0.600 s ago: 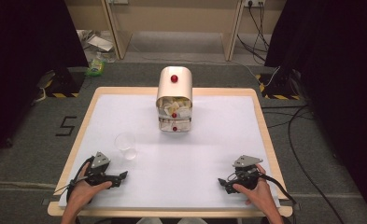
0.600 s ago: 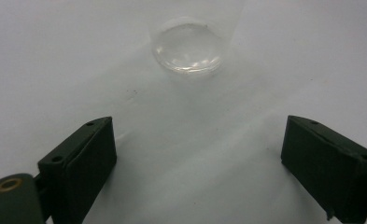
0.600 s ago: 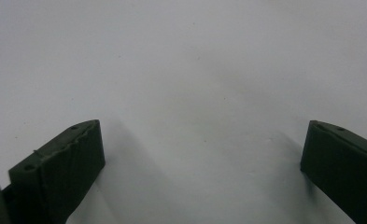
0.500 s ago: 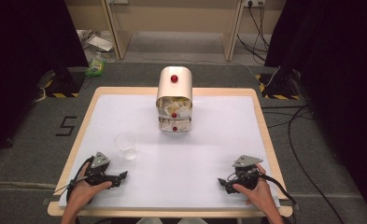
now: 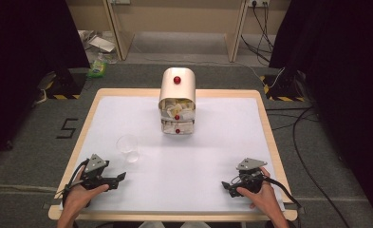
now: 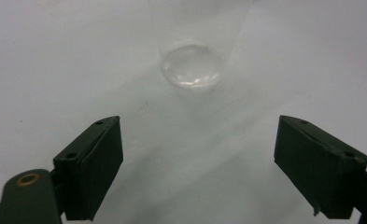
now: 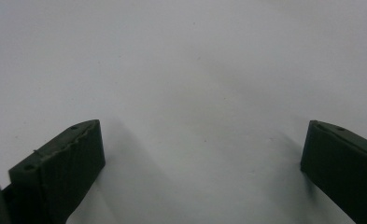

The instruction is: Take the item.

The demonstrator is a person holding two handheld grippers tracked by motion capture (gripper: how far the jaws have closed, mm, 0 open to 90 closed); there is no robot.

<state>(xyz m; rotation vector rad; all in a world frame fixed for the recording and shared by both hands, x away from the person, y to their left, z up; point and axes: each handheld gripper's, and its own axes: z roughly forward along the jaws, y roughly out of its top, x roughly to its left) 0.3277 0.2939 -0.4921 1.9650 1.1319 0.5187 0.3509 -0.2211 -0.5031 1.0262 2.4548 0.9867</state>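
A clear plastic cup (image 5: 128,147) stands on the white table top (image 5: 212,142), left of the middle. In the left gripper view the cup's see-through base (image 6: 190,65) lies a little ahead of the jaws. My left gripper (image 5: 119,177) rests near the front left edge, pointing right, just in front of the cup. It is open (image 6: 197,163) with nothing between its jaws. My right gripper (image 5: 227,185) rests near the front right edge, pointing left. It is also open (image 7: 202,158), over bare table.
A small cream drawer unit (image 5: 177,102) with red knobs stands at the back middle of the table, with pale packets showing in its upper drawers. Cables (image 5: 307,142) run over the grey floor to the right. Dark curtains (image 5: 27,47) hang on both sides.
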